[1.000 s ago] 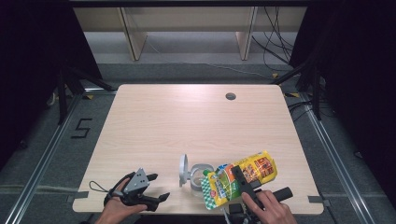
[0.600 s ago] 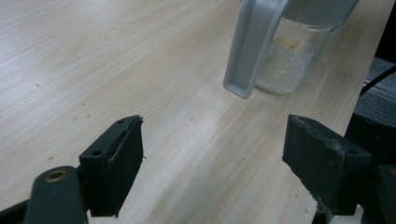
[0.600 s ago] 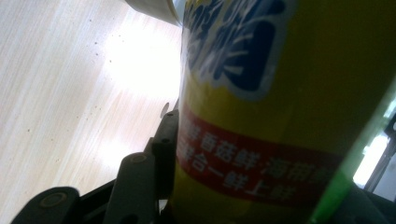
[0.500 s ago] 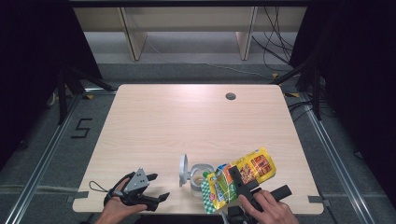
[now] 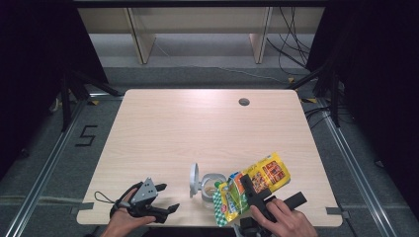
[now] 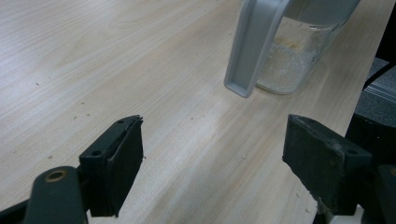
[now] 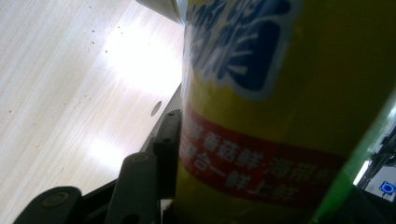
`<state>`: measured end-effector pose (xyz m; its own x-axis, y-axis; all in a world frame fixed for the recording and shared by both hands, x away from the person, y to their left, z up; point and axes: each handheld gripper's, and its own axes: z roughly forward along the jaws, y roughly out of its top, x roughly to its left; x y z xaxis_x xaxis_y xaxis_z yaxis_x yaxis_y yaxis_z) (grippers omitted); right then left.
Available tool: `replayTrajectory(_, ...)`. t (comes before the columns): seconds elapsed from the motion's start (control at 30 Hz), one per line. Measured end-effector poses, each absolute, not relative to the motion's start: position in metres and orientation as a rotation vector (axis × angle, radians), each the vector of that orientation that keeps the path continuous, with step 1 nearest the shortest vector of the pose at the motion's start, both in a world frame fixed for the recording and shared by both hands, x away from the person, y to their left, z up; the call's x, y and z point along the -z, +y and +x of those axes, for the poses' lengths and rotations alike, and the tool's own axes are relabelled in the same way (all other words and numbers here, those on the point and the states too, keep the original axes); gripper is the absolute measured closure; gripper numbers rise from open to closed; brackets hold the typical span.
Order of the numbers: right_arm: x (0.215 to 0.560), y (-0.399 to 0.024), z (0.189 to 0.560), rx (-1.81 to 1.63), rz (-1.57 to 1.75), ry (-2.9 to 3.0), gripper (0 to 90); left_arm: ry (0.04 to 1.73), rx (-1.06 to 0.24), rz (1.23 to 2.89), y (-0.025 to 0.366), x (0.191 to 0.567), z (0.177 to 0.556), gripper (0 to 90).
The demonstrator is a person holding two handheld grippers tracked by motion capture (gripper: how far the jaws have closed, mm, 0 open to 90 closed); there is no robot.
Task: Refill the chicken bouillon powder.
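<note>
On the wooden table (image 5: 197, 128), the yellow snack bag (image 5: 252, 185) lay tilted, its mouth just over the clear jar (image 5: 211, 186), clamped in the right gripper (image 5: 254, 192). The left gripper (image 5: 165, 211), jaws wide and empty, waited left of the jar.

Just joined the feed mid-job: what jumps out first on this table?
The bright yellow snack bag, clamped in the right hand-held gripper near the table's front edge, is tipped with its green end over a clear container whose grey lid stands open. The left hand-held gripper sits at the front left with its jaws open and nothing between them. The rest of the wooden table is bare apart from a small round hole at the far side.
</note>
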<state>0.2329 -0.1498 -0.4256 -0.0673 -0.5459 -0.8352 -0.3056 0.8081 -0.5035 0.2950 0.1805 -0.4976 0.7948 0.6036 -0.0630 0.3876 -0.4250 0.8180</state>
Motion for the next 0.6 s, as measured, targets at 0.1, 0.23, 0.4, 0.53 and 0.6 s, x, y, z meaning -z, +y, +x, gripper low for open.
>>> replayTrajectory(0.1, 0.4255, -0.1497, 0.2332, 0.222, -0.682, 1.669, 58.7, 0.743, -0.292, 2.06, 0.1802, 0.4975, 0.2944, 19.5)
replayTrajectory(0.23, 0.4246, -0.1496, 0.2332, 0.232, -0.692, 1.664, 58.8, 0.712, -0.308, 2.073, 0.1813, 0.4971, 0.296, 19.5)
replayTrajectory(0.4, 0.4215, -0.1476, 0.2318, 0.239, -0.71, 1.654, 58.8, 0.745, -0.295, 2.065, 0.1811, 0.4978, 0.2953, 19.5)
replayTrajectory(0.53, 0.419, -0.1491, 0.2323, 0.254, -0.726, 1.652, 58.8, 0.763, -0.306, 2.045, 0.1815, 0.4975, 0.2953, 19.6)
replayTrajectory(0.6, 0.4173, -0.1504, 0.2324, 0.258, -0.724, 1.657, 58.8, 0.762, -0.309, 2.04, 0.1814, 0.4981, 0.2956, 19.5)
